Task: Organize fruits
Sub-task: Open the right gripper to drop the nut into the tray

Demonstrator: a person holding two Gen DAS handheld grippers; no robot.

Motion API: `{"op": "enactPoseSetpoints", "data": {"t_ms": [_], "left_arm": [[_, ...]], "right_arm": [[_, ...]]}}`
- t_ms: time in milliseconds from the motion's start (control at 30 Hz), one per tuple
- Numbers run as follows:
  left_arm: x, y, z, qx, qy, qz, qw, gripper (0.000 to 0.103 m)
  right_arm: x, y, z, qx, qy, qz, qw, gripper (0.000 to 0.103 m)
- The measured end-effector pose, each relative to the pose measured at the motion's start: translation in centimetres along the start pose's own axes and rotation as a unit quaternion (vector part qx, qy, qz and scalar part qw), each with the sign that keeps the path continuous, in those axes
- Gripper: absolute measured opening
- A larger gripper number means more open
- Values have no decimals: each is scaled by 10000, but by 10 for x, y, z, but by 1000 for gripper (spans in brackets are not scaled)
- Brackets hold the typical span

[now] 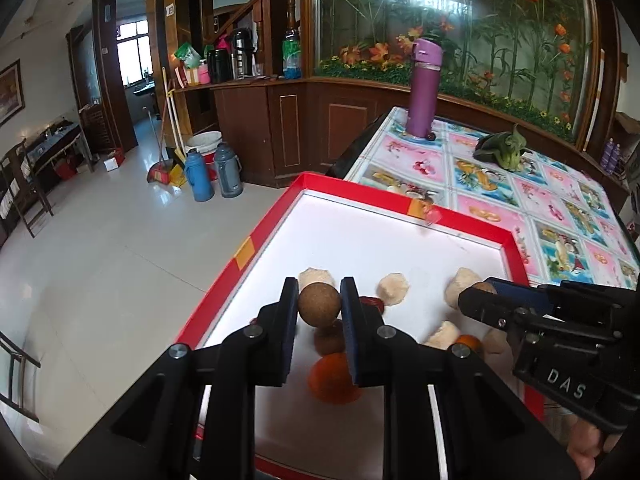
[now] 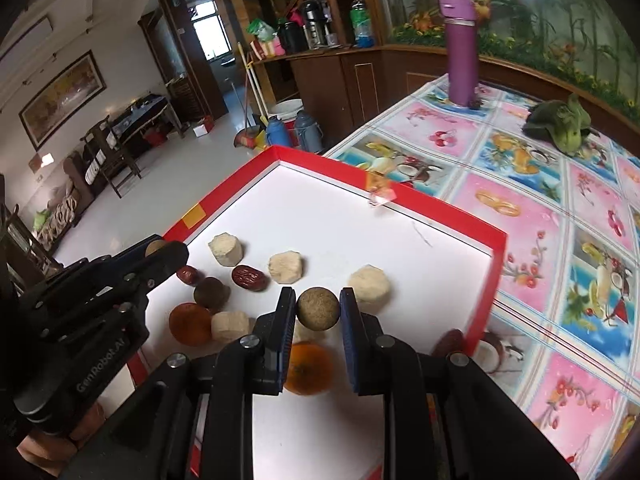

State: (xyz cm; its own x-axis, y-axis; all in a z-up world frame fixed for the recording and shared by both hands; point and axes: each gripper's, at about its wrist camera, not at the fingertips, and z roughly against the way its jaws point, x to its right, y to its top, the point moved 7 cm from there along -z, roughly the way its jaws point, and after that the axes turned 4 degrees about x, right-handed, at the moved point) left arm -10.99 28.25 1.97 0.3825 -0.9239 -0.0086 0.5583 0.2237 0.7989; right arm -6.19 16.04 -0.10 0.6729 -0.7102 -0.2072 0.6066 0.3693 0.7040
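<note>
Over a red-rimmed tray [image 1: 516,248] with a white floor, both grippers hang in the air, each with a small round brown fruit. The left gripper [image 1: 320,298] has its jaws pinched in on a speckled brown ball [image 1: 319,305], both pads touching its sides, and that ball sits lifted clear of the tray floor. Same deal on the other side: the right gripper [image 2: 318,306] is closed down on a tan-brown ball [image 2: 318,308], pads pressed against it left and right.

Everything else is loose on the tray. From the right wrist view there are pale chunky peeled pieces scattered about, one near the left rim [image 2: 226,249], one mid-tray [image 2: 285,266], one just beside the right gripper's far finger [image 2: 370,283]. A wrinkly red date [image 2: 249,277] lies between the first two, with another darker one [image 2: 187,275] close to the left gripper's tip. A dull brown round fruit [image 2: 210,291] sits near an orange [image 2: 189,323], and a second orange [image 2: 308,368] lies under the right gripper's fingers.

The tray rests on a table with a fruit-print cloth [image 2: 540,216], hanging over its corner a bit. Further back on the cloth stand a purple bottle [image 1: 425,88] and a leafy green vegetable [image 1: 502,150], well apart from the tray
</note>
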Motion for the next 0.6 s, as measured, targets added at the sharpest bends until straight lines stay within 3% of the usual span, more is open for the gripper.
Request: {"op": "enactPoseSetpoints", "data": {"t_ms": [333, 400, 467, 600], "left_arm": [[4, -12, -10, -259, 85, -83, 9996, 24], [8, -14, -11, -349, 47, -88, 9993, 28], [11, -14, -8, -342, 18, -73, 9994, 55], [14, -5, 7, -88, 46, -36, 9999, 76]], "right_arm": [[2, -3, -19, -172, -218, -68, 9996, 21], [4, -4, -17, -210, -247, -33, 9995, 21], [8, -5, -10, -170, -294, -52, 9994, 25], [19, -2, 13, 101, -322, -167, 9993, 35]]}}
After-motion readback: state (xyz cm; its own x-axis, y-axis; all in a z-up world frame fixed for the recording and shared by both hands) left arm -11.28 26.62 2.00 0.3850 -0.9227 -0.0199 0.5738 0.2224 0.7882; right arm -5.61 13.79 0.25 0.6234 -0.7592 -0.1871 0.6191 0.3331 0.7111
